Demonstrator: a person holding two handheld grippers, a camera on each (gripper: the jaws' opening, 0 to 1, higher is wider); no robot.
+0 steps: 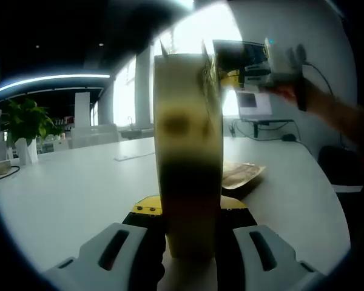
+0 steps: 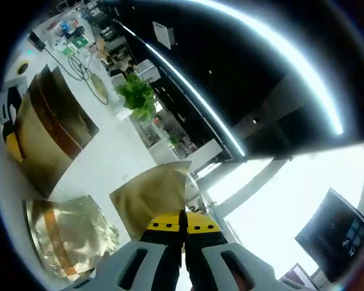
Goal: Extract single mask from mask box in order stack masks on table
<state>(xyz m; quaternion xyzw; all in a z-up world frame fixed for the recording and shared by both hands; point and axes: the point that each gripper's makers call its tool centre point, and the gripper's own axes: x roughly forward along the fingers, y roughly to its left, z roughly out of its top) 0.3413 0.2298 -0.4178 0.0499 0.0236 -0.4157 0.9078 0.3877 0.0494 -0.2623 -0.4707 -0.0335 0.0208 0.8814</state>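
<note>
Gold mask packet [image 2: 150, 197] hangs pinched in my right gripper [image 2: 183, 233], up above the stack [image 2: 70, 239] on the table [image 2: 118, 154]. My left gripper [image 1: 188, 242] squeezes the mask box [image 1: 188, 151] standing upright

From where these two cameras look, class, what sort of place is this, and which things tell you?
Probably an open-plan office or lab: a long white table, a potted plant in a white pot, a monitor with cables by bright windows, and ceiling strip lights.
</note>
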